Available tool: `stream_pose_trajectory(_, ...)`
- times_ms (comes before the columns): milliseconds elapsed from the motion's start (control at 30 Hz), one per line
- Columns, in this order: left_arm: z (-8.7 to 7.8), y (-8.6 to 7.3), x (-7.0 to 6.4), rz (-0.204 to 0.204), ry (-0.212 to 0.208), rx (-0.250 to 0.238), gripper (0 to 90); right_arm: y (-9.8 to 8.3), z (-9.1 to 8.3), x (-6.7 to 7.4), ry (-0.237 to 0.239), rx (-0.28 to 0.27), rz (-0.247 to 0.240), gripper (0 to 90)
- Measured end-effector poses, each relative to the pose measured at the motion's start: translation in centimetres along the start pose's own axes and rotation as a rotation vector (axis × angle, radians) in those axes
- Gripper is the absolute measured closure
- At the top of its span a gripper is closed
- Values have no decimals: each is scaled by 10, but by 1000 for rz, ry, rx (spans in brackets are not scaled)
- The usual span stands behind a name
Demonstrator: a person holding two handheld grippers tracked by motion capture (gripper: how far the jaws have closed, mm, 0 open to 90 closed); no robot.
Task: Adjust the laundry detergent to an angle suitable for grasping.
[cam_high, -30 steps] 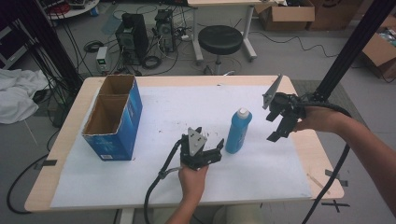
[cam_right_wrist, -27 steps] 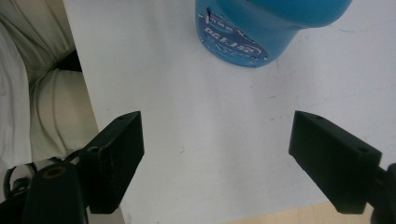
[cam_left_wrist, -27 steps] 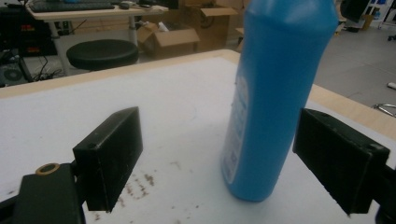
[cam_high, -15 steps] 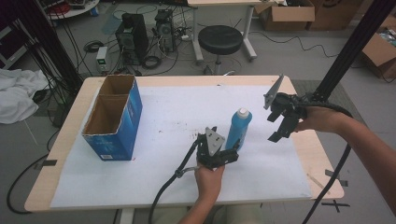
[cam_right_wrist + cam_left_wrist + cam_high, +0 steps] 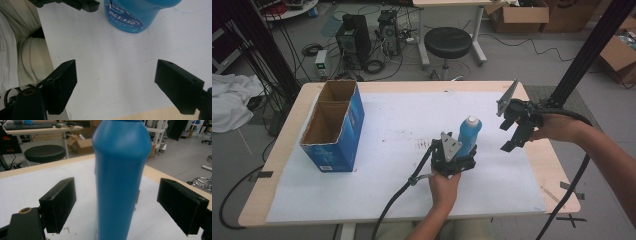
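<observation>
The blue bottle [image 5: 469,135] stands upright on the bench [image 5: 382,125], right between the wide-apart jaws of the left gripper [image 5: 454,159], which are not touching it. The right gripper [image 5: 513,131] hangs above the bench beside the bottle, its jaws wide apart too.

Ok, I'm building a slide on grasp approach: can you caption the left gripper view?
Open left tongs straddle an upright blue bottle on the white table, jaws clear of its sides.
</observation>
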State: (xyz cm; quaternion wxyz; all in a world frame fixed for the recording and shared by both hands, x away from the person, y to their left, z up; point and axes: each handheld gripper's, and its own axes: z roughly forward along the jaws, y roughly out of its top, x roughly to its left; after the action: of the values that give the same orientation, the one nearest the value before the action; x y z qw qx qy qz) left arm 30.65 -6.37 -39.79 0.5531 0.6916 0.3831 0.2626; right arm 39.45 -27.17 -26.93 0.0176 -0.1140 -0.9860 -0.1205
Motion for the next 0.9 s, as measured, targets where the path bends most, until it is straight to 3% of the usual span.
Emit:
stream_pose_trajectory(533,26,2,1,-6,-22,12,161,-4,2,-4,9,-4,2,178)
stream_pose_trajectory(900,39,3,3,-9,-14,18,162,-7,2,-6,13,-11,10,178)
